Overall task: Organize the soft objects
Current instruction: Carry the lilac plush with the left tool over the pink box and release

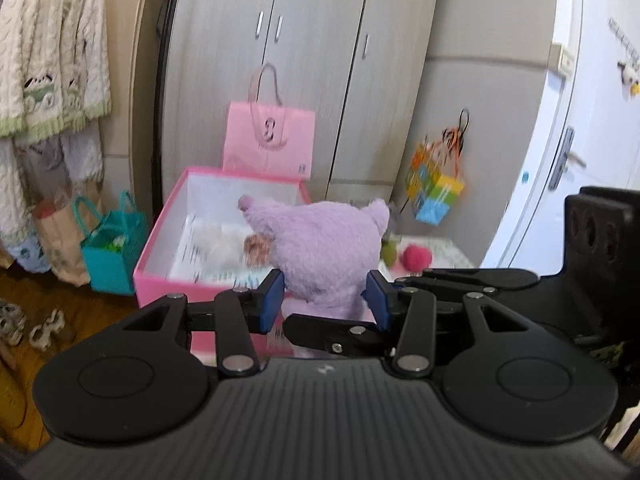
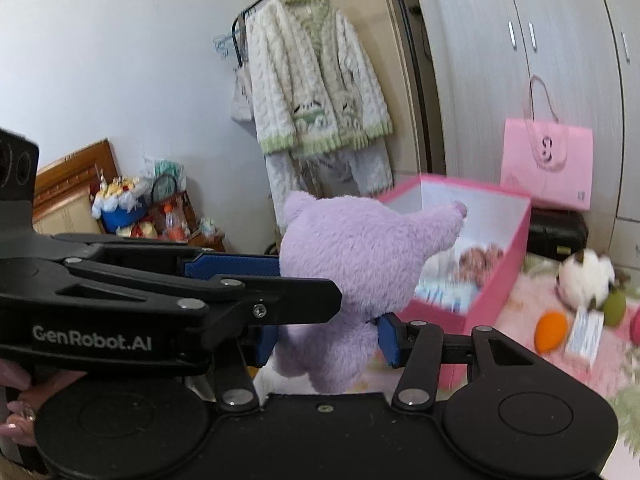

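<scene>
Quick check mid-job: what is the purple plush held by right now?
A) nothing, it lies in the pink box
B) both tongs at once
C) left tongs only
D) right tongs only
B: the purple plush sits pinched in the left tongs and the right tongs, in front of the pink box.

Each handheld black plastic two-finger gripper, the left gripper and the right gripper, has a ribbed dark grey housing flanked by two round black discs with raised inner circles. Flat black linkage bars run forward from silver rivets, with one small screw at the crossing arm. The fingers end in blue rubber pads. White "GenRobot.AI" lettering marks one bar at nine o'clock. Long glossy pale-pink nails show at eight o'clock.
</scene>
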A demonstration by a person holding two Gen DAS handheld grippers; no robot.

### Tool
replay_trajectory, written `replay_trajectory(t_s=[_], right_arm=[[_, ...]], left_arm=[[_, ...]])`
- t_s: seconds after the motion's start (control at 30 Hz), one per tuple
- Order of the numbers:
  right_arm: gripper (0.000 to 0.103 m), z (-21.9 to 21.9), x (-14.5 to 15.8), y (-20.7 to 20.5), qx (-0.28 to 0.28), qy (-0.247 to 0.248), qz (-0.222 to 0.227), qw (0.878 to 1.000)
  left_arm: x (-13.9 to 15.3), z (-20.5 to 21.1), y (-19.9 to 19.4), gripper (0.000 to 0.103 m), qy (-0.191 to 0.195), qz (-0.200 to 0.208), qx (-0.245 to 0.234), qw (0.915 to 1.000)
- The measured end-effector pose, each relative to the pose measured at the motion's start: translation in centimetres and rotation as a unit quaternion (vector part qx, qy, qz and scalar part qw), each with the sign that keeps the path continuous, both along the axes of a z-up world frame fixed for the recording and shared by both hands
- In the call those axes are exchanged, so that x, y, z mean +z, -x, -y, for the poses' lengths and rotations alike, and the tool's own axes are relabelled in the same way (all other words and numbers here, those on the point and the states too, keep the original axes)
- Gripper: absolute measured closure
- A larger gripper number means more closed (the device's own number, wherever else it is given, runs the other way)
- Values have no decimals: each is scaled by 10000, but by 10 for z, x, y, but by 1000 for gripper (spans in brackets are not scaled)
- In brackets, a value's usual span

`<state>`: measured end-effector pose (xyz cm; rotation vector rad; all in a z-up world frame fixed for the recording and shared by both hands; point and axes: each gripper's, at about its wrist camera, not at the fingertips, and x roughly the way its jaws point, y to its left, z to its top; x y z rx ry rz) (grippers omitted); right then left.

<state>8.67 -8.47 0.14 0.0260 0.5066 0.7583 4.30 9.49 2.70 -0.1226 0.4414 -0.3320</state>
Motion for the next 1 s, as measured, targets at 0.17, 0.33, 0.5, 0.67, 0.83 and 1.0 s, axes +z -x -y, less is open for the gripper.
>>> replay_trajectory(t_s=[0.17,0.33,0.5,0.67,0.83,1.0], right_arm=[[46,-1,3,-34,-85,-83,61,9999],[46,-9,9,-85,-128,117,-11,9998],[47,-19,10,-134,-112,174,-206,9996],[47,-27,6,-189,-106,401,-420,9983],[47,-35,-12,-236,-27,669,-936,9934],[47,-43,-28,-259,111,1014,-1199,9875]], left_arm=[[1,-6,-39,60,134,79,-94,9998],[2,-14,-95,60,282,-21,-70,9996],[-1,-20,-142,60,435,-25,81,9990],[-6,-21,-204,60,421,-362,234,9982],[-23,-23,-254,60,398,-964,257,9942],[-37,-25,-279,61,289,-1391,251,9895]])
